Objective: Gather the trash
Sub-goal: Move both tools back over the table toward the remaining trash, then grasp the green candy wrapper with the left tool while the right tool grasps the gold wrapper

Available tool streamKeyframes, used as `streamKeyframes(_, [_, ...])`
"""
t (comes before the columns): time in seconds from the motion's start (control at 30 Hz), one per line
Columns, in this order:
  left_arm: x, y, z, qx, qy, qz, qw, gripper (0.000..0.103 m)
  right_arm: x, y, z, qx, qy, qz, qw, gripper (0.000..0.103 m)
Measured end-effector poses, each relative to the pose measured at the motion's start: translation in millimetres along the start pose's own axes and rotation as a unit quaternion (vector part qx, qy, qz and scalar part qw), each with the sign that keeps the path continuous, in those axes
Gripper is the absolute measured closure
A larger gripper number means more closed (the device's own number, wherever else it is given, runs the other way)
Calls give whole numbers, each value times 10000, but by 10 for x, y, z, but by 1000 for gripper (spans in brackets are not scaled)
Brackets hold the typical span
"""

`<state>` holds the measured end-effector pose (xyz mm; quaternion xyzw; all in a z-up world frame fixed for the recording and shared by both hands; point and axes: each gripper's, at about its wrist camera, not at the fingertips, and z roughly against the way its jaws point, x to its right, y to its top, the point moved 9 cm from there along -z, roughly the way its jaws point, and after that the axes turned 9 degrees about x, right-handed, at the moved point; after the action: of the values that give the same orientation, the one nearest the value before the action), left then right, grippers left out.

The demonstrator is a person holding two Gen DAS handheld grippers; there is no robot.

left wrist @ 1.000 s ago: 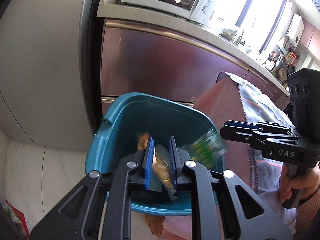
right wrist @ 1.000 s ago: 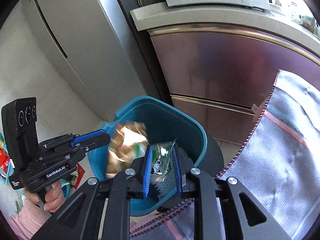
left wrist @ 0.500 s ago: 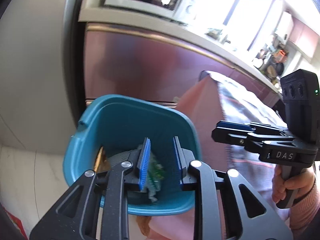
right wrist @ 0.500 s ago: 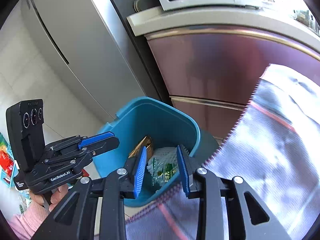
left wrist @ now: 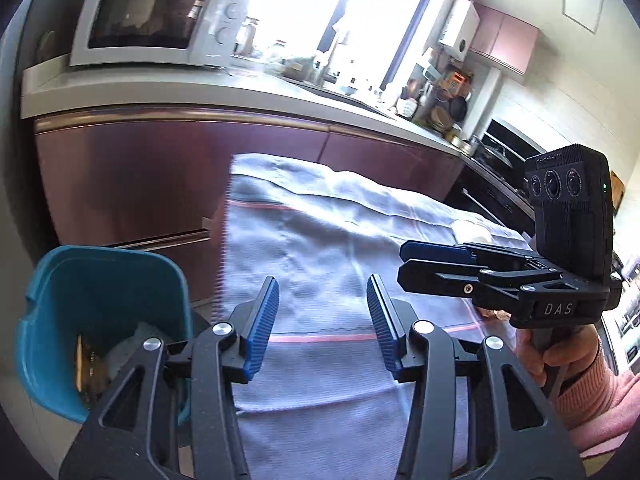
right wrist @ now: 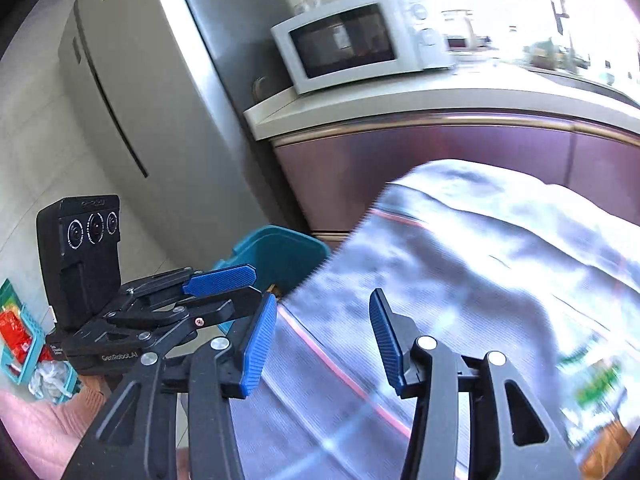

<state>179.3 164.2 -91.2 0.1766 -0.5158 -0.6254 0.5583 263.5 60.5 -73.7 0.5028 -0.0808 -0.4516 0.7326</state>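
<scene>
While its blue pads stand apart with nothing between them, the left gripper (left wrist: 322, 320) hangs over a grey cloth (left wrist: 328, 248) with thin red stripes; its jaws have just been opening. The right gripper (right wrist: 322, 338) is likewise released and empty, jaws just opened, above the same cloth. Just left of the cloth's fringed edge stands the teal bin (left wrist: 100, 280) — inside it lie a gold wrapper (left wrist: 82, 364) and some pale rubbish. At the right edge of the right wrist view a blurred green-and-white packet (right wrist: 596, 388) lies on the cloth. Behind — a maroon cabinet (left wrist: 132, 184), a white microwave (left wrist: 152, 20) on the counter and a grey fridge (right wrist: 132, 92).
</scene>
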Motion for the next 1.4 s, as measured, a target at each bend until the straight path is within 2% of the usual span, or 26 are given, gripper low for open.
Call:
streamKeyframes(0.1, [317,-64,-198,-171,-235,-122,9995,52,306,-103,373,147,-387,-213,9989,57])
streamKeyframes(0.13, [420,-92,-264,-224,-282,-142,9992,45,412,-140,501,205,-518,-299,9980,57])
streamKeyframes(0.17, [499,-116,-324,-262,-312,-174,9990,42,510,-169,597,254,-633,-394,9969,56])
streamKeyframes(0.4, [1059,-284,-812,-641,-553,-395,9956,40,1206,-468,1198,495,-1355,-1018,9843,55])
streamKeyframes(0.63, [1358,-336,-1207,-961,-607,-505,9922,41,1664,-776,1460,555,-1767,-1538,9706,54])
streamKeyframes(0.93, [1552,-370,-1551,-1256,-541,-569,9890,43,1792,-965,1481,531,-1553,-1918,9676,54])
streamKeyframes(1.13, [1558,-407,-1712,-1453,-538,-376,9872,45,1747,-1006,1440,528,-1335,-2039,9684,54])
streamKeyframes(1.4, [1584,-443,-1862,-1644,-604,-177,9844,64,1701,-1048,1374,492,-1165,-2076,9700,54])
